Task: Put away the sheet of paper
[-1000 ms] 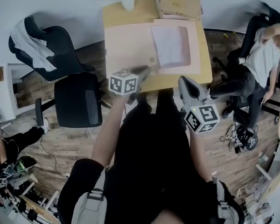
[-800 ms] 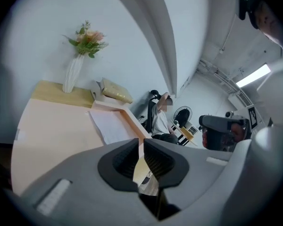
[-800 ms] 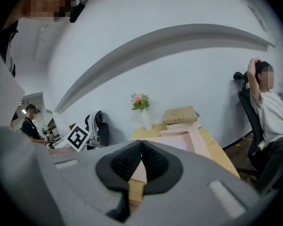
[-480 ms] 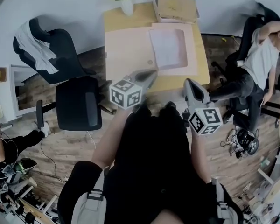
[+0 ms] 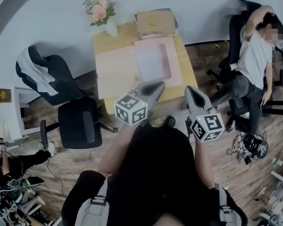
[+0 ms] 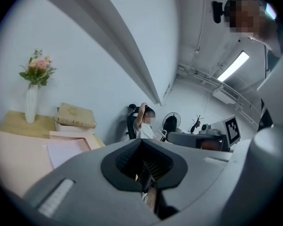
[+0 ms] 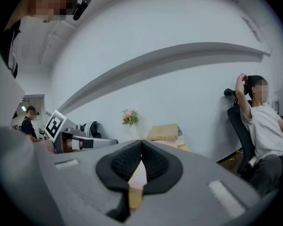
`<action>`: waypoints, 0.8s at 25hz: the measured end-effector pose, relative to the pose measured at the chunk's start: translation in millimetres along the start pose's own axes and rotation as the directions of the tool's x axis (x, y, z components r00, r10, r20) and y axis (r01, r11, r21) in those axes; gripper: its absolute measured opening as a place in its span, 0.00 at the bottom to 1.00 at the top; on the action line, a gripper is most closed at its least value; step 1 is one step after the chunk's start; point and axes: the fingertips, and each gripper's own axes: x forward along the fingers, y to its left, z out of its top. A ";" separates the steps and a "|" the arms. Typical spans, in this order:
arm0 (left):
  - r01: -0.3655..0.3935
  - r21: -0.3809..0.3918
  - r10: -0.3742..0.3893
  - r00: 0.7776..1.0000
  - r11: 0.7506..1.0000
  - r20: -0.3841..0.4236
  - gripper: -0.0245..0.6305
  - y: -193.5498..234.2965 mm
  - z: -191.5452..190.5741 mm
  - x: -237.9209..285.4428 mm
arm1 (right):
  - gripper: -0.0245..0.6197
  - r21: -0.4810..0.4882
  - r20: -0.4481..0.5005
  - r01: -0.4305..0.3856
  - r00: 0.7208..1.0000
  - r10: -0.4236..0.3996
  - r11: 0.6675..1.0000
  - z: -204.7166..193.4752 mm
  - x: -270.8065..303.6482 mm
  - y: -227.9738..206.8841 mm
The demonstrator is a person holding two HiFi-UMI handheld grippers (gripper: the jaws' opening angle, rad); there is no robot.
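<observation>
The white sheet of paper (image 5: pixel 152 62) lies flat in the open pink folder (image 5: pixel 115 67) on the wooden table (image 5: pixel 104 44); it also shows in the left gripper view as a pale sheet of paper (image 6: pixel 66 150). My left gripper (image 5: pixel 158 86) hovers at the table's front edge, short of the folder, shut and empty. My right gripper (image 5: pixel 189 89) is beside it off the table's front right corner, also shut on nothing. In each gripper's own view the left gripper (image 6: pixel 142 142) and the right gripper (image 7: pixel 141 147) have tips that meet with nothing between.
A vase of flowers (image 5: pixel 100 13) and a tan stack of books (image 5: pixel 154 22) stand at the table's far edge. A black office chair (image 5: pixel 80 126) is to the left. A person sits in a chair (image 5: pixel 254 55) at the right. Cables litter the wooden floor.
The left gripper's jaws have come together. Both grippers have drawn back from over the table toward its front edge, and the table now sits farther from me.
</observation>
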 end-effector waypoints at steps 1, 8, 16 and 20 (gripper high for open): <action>0.006 0.007 -0.006 1.000 1.000 0.002 0.05 -7.1 2.0 5.4 | 0.04 -0.001 -0.001 0.001 1.000 -0.001 1.000 -0.4 -3.3 -5.2; -0.020 0.011 0.020 0.999 1.000 0.028 0.05 -26.0 8.8 33.0 | 0.04 -0.027 0.000 -0.023 1.000 0.023 0.999 7.1 -14.4 -39.7; -0.033 0.022 0.032 0.999 0.999 0.033 0.05 -42.7 11.8 58.7 | 0.04 -0.068 -0.003 -0.070 0.998 0.070 0.995 13.9 -21.0 -56.2; -0.041 0.023 0.040 0.999 0.999 0.033 0.05 -45.0 11.2 61.8 | 0.04 -0.068 -0.005 -0.080 0.997 0.080 0.994 12.8 -23.2 -58.3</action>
